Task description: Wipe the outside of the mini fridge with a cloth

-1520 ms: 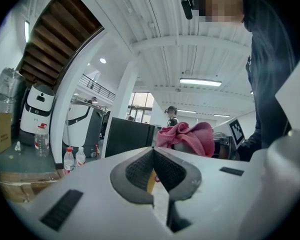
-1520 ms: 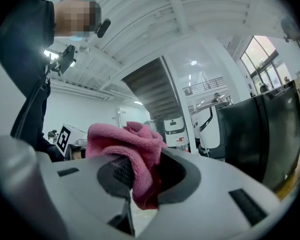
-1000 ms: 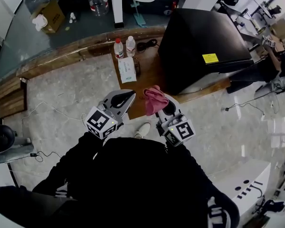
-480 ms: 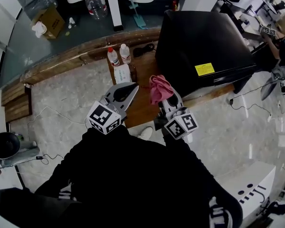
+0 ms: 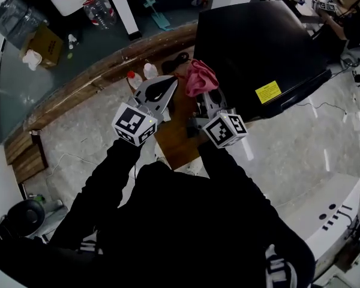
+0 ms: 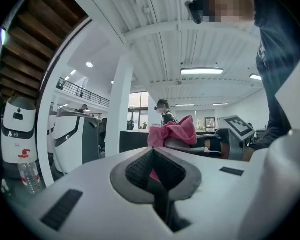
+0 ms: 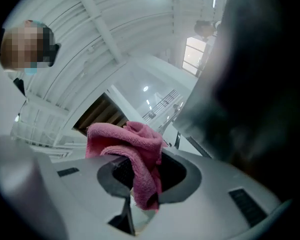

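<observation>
One black mini fridge (image 5: 252,47) fills the upper right of the head view. It stands on a wooden table (image 5: 175,138), with a yellow sticker (image 5: 268,92) on the face turned towards the person. Two small bottles (image 5: 141,74) stand on the table just left of it. Both grippers are raised in front of the person, well short of the fridge. The left gripper (image 5: 168,84) has its fingers pressed together with nothing between them. The pink seen past them in the left gripper view is only the cloth in the other tool. The right gripper (image 5: 205,101) has its fingers clamped on the pink cloth (image 5: 198,78), which bunches up above the tips and hangs in a fold between them. The step in hand looks like carrying the cloth to the fridge, with wiping not yet begun. To do it well, the bunched part should meet the panel first, so that fabric rather than hard fingertips rubs the black finish. Long, overlapping strokes from the top edge down would then suit, with the grip kept firm so the cloth does not drag out.
</observation>
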Motion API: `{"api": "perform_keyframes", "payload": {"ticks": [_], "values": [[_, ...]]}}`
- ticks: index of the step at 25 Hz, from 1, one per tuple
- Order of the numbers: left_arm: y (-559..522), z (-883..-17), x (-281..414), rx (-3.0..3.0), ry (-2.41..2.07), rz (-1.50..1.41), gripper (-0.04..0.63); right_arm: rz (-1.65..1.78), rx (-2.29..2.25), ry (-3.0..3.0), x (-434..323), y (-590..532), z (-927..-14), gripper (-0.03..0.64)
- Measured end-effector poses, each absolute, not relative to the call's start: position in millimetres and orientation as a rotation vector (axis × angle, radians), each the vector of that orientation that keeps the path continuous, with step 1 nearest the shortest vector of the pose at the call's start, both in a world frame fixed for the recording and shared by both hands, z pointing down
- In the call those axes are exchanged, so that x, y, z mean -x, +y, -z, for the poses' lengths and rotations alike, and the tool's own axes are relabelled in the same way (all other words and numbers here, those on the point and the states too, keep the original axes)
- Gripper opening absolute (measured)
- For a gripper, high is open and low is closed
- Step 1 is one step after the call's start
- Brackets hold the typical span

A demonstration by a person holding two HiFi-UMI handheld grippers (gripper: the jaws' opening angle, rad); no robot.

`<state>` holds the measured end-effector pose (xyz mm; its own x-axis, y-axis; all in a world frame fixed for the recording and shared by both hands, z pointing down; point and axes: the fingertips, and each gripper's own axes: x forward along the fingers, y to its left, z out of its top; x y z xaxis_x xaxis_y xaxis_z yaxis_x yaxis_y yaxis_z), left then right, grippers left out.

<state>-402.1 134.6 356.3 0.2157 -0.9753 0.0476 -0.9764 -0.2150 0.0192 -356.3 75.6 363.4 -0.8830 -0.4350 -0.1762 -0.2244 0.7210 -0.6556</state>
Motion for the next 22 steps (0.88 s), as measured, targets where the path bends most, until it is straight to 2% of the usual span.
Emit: {"api": "perform_keyframes", "payload": {"ticks": [9, 22], "values": [[53.1, -372.0, 472.2, -2.507, -1.853, -0.066, 0.006, 1.211, 0.752, 2.375, 427.1, -5.7, -409.7, 0.087], [5.0, -387.6, 496.0, -2.549, -1.714, -0.056, 0.006, 1.43, 0.891, 2.01, 445.7, -66.6, -436.4, 0.091]]}}
